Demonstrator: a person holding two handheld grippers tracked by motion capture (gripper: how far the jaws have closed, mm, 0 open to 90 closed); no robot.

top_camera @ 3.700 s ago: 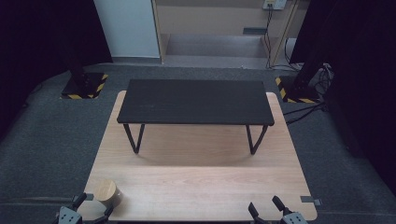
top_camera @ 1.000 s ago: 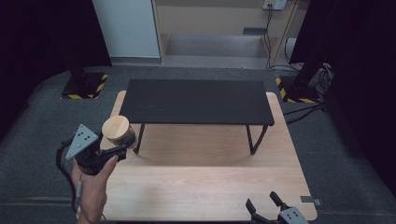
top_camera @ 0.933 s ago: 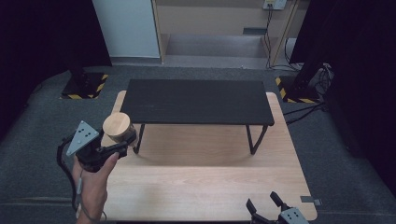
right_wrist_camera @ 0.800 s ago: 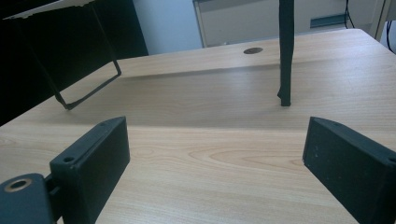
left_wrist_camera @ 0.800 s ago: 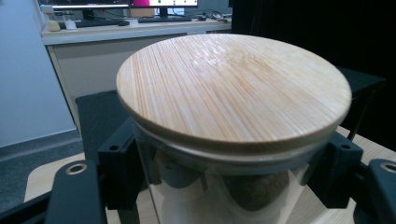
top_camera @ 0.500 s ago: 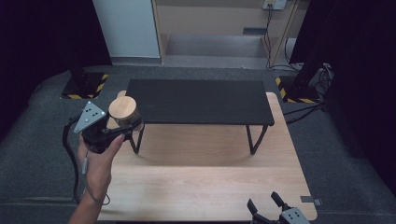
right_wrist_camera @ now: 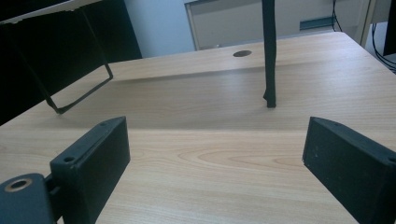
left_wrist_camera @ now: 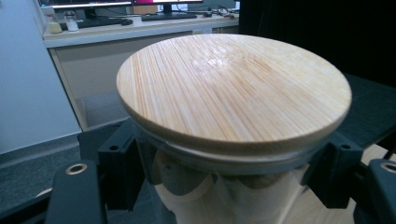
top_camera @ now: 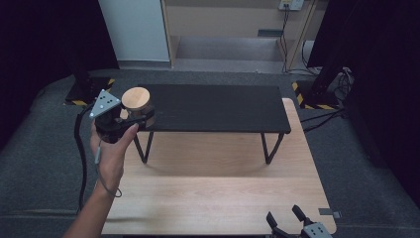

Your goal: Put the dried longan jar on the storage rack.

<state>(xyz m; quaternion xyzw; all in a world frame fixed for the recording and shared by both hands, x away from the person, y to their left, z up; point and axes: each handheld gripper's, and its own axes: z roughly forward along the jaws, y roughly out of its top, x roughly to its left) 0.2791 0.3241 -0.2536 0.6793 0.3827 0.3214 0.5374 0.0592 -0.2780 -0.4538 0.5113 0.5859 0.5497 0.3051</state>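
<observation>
Black shelf [top_camera: 213, 106] standing on wood table [top_camera: 218, 198]. Left gripper [top_camera: 130, 115] gripping jar [top_camera: 136, 99] over shelf end. Right gripper [top_camera: 289, 222] resting, jaws wide apart.

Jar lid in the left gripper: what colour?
Light tan bamboo lid with fine straight grain, clearest in the left gripper view.

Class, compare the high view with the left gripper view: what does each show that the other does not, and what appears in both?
High view alone: the whole black shelf standing on the wooden table, a hand gripping the left gripper, and the right gripper open at the table's near edge. Left gripper view alone: a close look at the grain of the wooden lid, the pale contents beneath it, and a desk with monitors behind. Shared: the lidded jar clamped between the left gripper's jaws, near the shelf's left end.
</observation>
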